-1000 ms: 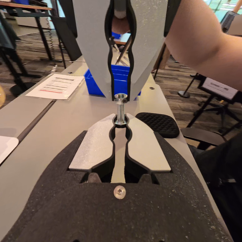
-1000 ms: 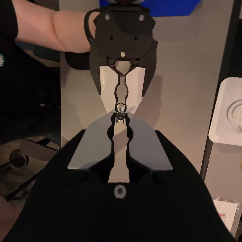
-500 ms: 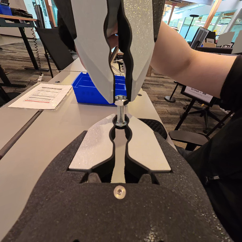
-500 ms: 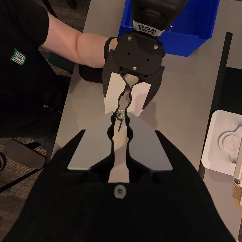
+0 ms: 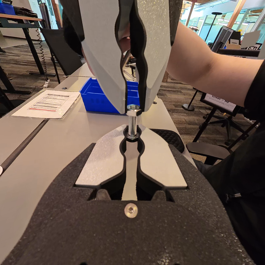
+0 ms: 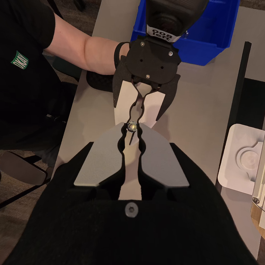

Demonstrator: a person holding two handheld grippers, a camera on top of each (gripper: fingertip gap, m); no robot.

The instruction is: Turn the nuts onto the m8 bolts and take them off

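A silver M8 bolt (image 5: pixel 132 126) stands upright between my two grippers above the grey table (image 5: pixel 57 143). My left gripper (image 5: pixel 132 129) is shut on the nut (image 5: pixel 132 137) at the bolt's lower end. My right gripper (image 5: pixel 133 111) comes down from above and is shut on the bolt's hex head (image 5: pixel 134 112). In the right wrist view I look straight down on the bolt head (image 6: pixel 131 127) between my right gripper (image 6: pixel 131 126) fingertips. The left gripper (image 6: pixel 133 123) reaches in from the top, tilted to the right. The nut is hidden there.
A blue bin (image 5: pixel 100 100) stands behind the grippers and shows at the top in the right wrist view (image 6: pixel 200 47). A printed sheet (image 5: pixel 47 103) lies at the left. A black pad (image 5: pixel 169 137) lies at the right table edge. A white tray (image 6: pixel 243 160) lies on the neighbouring table. Spacing between my two grippers at the tips: around 5 centimeters.
The two grippers have twisted relative to each other around the bolt's axis, both still shut on it. The blue bin has come further into both views.
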